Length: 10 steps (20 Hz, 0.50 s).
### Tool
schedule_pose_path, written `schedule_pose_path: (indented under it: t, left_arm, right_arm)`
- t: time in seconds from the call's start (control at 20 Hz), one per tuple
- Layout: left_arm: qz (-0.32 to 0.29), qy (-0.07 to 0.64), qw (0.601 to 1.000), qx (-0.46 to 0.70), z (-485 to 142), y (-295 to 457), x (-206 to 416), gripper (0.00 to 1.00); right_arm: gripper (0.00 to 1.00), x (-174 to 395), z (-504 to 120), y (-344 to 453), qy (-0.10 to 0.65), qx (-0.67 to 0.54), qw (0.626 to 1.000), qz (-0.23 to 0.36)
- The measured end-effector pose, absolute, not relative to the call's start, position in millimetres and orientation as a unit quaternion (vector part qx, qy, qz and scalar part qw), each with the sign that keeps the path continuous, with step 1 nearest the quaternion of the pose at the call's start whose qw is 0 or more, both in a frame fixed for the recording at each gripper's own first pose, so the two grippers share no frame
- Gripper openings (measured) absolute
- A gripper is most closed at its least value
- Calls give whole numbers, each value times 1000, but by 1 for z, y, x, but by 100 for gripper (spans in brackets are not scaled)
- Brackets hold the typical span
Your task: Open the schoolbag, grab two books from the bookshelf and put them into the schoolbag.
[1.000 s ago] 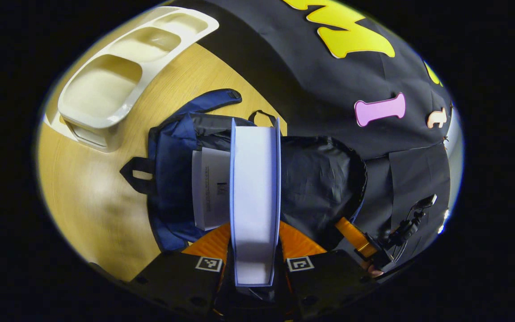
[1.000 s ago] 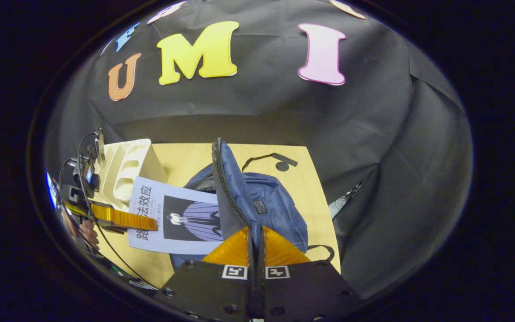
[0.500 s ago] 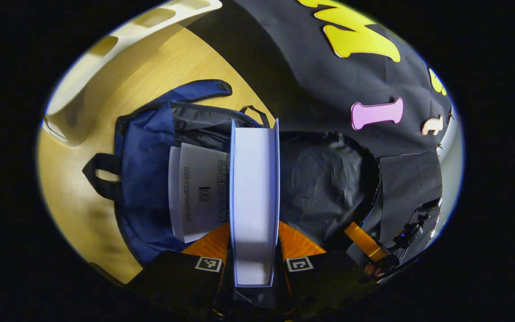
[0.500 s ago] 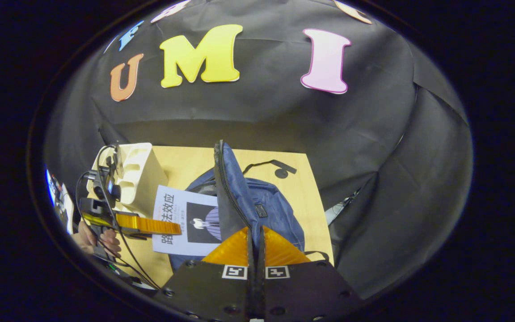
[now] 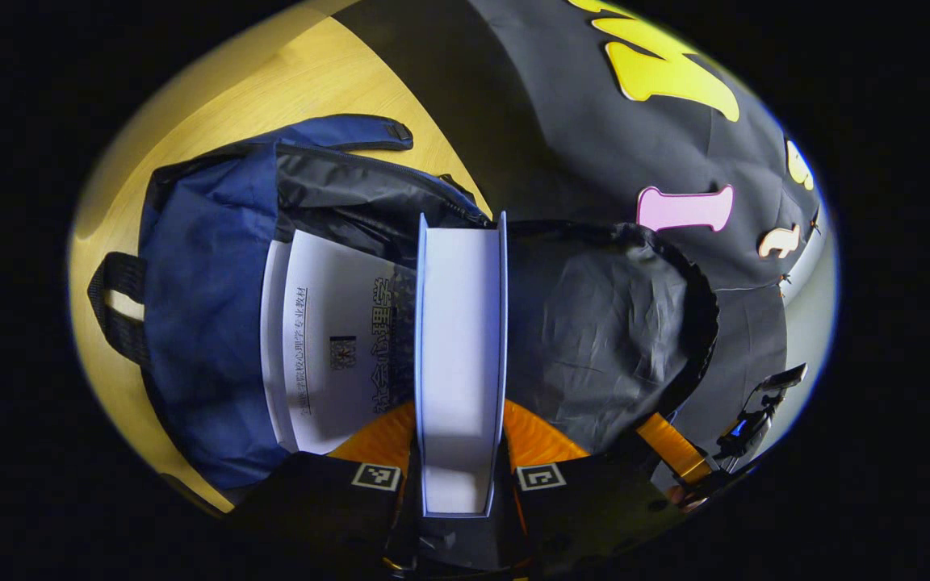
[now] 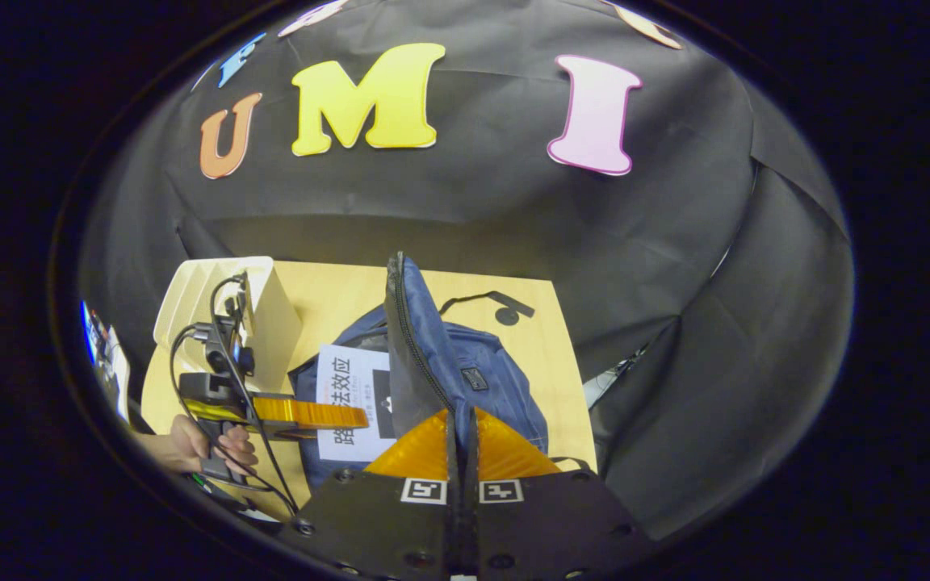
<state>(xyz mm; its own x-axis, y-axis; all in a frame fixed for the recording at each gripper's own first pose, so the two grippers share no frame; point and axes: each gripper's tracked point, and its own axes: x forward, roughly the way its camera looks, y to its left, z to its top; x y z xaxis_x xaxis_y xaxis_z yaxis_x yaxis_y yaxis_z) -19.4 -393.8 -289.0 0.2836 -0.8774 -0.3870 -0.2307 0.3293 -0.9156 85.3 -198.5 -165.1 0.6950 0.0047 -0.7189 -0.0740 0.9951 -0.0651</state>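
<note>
A light blue-edged book (image 5: pixel 458 347) stands edge-on between the fingers of my left gripper (image 5: pixel 458 407), which is shut on it. It hangs over the mouth of the open navy schoolbag (image 5: pixel 207 266). A white book (image 5: pixel 328 347) lies inside the schoolbag, against its black lining (image 5: pixel 594 323). My right gripper (image 6: pixel 461 415) is shut on the edge of the bag's flap (image 6: pixel 416 339) and holds it upright. In the right gripper view the left gripper (image 6: pixel 352 415) carries the book (image 6: pixel 348 387) at the bag's opening, partly behind the flap. The right gripper (image 5: pixel 663 440) also shows at the flap's edge.
The cream bookshelf (image 6: pixel 190 298) stands on the wooden table (image 6: pixel 336 290) to the left of the bag. A person's hand (image 6: pixel 207 444) holds the left gripper's handle, with cables trailing. The black cloth wall rises right behind the table's far edge (image 5: pixel 433 129).
My left gripper has moved with its book toward the bag's mouth, so the bag looms larger and the shelf has slid out of its view. The right gripper keeps the flap up.
</note>
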Motion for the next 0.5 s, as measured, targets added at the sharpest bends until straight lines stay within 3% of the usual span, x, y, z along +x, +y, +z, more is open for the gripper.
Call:
schedule_pose_path:
  t: [0.3, 0.35, 0.45, 0.5]
  left_arm:
    - [-273, 545, 596, -523, -297, -402, -16, 39]
    - [-275, 545, 595, -523, -298, -402, -16, 46]
    - [-276, 547, 593, -522, -301, -405, -15, 47]
    - [-274, 547, 596, -520, -302, -406, -14, 41]
  right_arm:
    - [0, 86, -166, -195, 393, -46, 918, 20]
    - [0, 87, -166, -194, 393, -47, 918, 20]
    - [0, 87, -167, -194, 393, -49, 918, 19]
    - [0, 86, -167, -194, 394, -48, 918, 18]
